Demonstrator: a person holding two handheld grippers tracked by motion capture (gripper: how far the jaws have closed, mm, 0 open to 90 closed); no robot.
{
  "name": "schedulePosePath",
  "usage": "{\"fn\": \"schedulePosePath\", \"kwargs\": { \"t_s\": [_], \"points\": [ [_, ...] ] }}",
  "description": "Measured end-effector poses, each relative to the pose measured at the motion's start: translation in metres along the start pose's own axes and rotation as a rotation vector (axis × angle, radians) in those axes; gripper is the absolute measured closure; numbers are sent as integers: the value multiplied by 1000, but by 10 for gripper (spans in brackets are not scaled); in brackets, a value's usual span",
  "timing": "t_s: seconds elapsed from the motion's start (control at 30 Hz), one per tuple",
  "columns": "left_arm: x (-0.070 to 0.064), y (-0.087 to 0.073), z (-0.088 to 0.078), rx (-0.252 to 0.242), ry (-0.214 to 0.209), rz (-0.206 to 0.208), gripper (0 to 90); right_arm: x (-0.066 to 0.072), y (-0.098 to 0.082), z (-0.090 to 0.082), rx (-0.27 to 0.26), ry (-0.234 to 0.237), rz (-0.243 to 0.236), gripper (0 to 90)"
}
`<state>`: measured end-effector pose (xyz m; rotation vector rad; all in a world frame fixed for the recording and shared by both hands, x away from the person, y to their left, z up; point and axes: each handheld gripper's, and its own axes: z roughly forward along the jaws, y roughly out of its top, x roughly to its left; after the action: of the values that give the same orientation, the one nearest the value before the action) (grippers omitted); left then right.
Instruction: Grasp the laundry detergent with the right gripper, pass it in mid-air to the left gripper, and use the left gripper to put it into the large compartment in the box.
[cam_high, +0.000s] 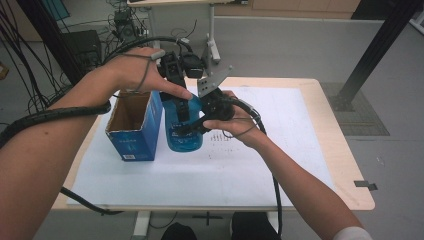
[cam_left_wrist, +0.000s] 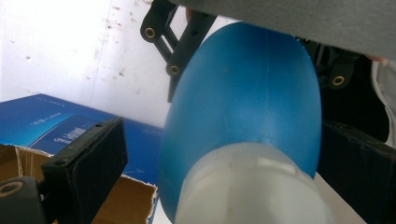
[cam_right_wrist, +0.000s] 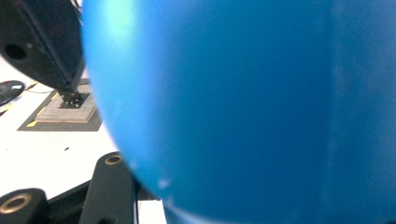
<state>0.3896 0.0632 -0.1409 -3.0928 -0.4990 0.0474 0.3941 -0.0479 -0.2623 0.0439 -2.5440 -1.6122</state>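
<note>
blue bottle (cam_high: 182, 131) stands on the counter (cam_high: 300, 165) just beside the open box (cam_high: 134, 131). right hand-held gripper (cam_high: 196, 121) is clamped on its body. left hand-held gripper (cam_high: 176, 87) straddles the cap (cam_left_wrist: 252, 186), jaws apart, not gripping. boxing the bottle looks yet to come.

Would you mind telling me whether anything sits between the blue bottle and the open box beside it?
Nothing visible does. The blue bottle stands right beside the open box, whose mouth is open. The right gripper grips the bottle's body; the left gripper straddles its top from above.
</note>
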Motion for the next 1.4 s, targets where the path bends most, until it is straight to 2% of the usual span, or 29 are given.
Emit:
{"fn": "schedulePosePath", "kwargs": {
  "t_s": [1.4],
  "points": [
    [-1, 2, -2, -7, 4, 2, 47, 0, -1, -5, -10, -10, 6, 438]
  ]
}}
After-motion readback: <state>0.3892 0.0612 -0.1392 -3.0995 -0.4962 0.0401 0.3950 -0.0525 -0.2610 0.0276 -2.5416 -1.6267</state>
